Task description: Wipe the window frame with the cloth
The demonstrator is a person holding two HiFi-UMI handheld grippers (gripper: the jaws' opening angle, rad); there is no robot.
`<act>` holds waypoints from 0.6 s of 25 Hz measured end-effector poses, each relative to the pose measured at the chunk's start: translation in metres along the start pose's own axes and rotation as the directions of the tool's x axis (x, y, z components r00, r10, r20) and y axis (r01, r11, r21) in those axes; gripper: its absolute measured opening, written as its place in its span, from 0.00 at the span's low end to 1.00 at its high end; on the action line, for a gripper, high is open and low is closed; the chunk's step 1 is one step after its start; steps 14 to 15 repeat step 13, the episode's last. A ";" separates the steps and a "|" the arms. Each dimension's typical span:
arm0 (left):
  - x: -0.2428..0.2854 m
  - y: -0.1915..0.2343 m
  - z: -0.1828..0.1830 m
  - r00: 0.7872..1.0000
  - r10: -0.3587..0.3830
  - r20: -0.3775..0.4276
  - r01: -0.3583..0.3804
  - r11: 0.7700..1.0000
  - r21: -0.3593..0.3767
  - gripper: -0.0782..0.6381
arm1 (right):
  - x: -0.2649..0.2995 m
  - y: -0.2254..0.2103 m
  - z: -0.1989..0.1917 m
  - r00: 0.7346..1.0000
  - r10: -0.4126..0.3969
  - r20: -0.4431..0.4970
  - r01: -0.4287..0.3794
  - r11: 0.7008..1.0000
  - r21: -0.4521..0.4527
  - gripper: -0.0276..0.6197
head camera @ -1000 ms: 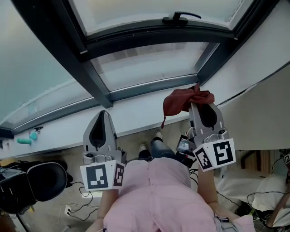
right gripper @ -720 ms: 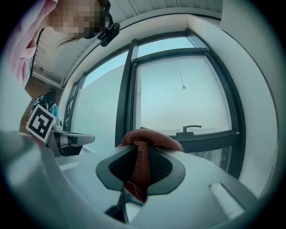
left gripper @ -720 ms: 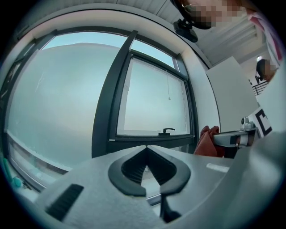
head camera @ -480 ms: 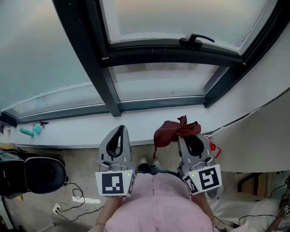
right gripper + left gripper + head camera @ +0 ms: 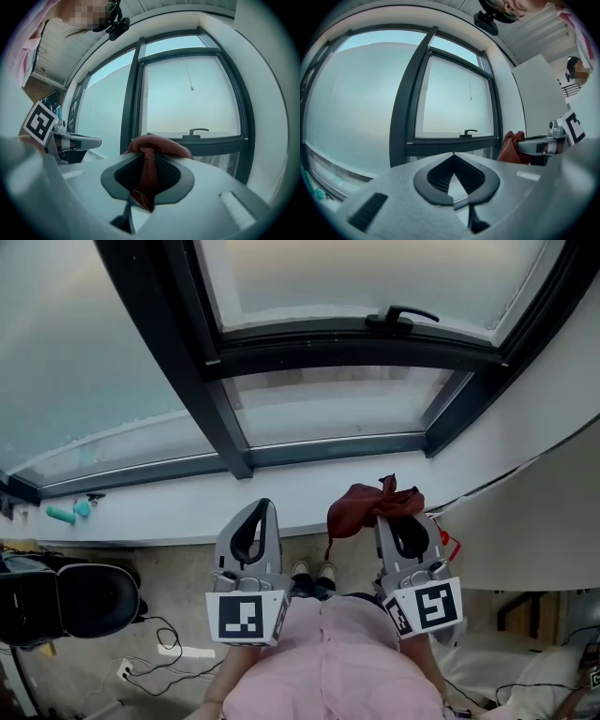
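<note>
- The right hand-held gripper (image 5: 401, 519) is clamped on a dark red cloth (image 5: 367, 506). In the right gripper view a fold of the cloth runs down between the jaws and the rest bunches over their tips.
- The left hand-held gripper (image 5: 264, 512) has its jaws together at the tips with nothing between them. It hangs beside the right one, apart from the cloth.
- Both sit low in the head view, near the edge of the white sill (image 5: 169, 512). The cloth looks clear of the dark window frame (image 5: 328, 450), so no wiping contact is made yet.
- The step in hand appears to be the approach.
- Next, the right hand-held gripper likely needs to reach forward until the bunched cloth presses on the lower frame bar, then drag it along that bar.
- The window handle (image 5: 401, 315) juts out higher up and could snag the cloth.
</note>
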State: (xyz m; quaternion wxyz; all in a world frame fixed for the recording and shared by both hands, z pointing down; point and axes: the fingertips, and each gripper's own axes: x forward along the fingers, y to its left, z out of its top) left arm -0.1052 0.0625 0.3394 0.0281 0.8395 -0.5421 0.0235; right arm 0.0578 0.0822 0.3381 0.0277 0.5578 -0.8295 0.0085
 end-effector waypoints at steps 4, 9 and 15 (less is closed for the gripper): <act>0.004 0.000 -0.001 1.000 -0.007 -0.007 0.007 1.000 -0.010 0.10 | 0.004 0.002 -0.002 1.000 0.017 -0.007 -0.017 1.000 0.008 0.14; 0.011 0.005 -0.001 1.000 -0.003 0.003 0.003 1.000 -0.024 0.10 | 0.014 0.002 0.000 0.999 0.040 -0.001 -0.040 0.999 0.000 0.14; 0.012 0.014 -0.001 1.000 0.016 0.026 -0.015 1.000 -0.025 0.10 | 0.022 0.001 0.000 0.999 0.048 0.014 -0.047 0.999 -0.010 0.14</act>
